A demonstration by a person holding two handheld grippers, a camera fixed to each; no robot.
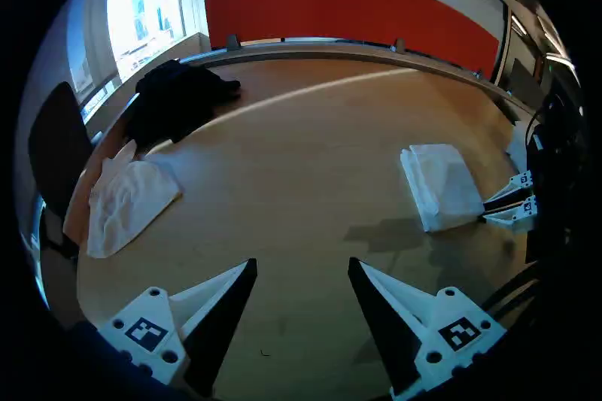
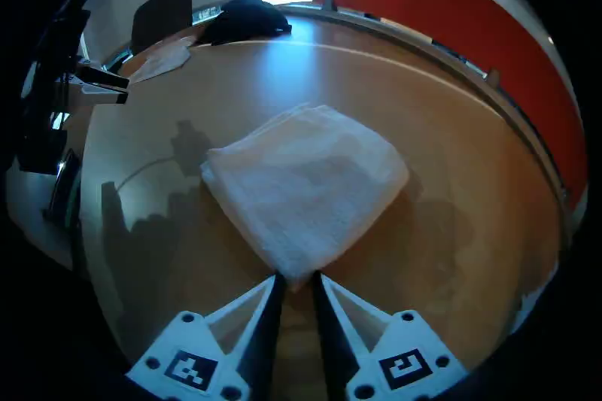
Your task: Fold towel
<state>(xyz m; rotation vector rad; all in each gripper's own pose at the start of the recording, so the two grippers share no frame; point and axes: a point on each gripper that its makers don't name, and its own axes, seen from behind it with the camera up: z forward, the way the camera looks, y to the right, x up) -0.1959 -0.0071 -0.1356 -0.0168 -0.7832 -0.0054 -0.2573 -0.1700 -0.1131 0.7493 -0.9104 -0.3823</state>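
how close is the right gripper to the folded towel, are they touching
Touching. In the right gripper view, the near corner of the folded towel sits pinched between the fingertips of the right gripper, with no gap on either side.

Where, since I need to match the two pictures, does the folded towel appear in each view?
Left gripper view: the folded towel lies right of centre, beside the right gripper.
Right gripper view: the folded towel sits at centre, its near corner gripped in that gripper's jaws.
Shared landmark: the black cloth heap, far beyond the towel.
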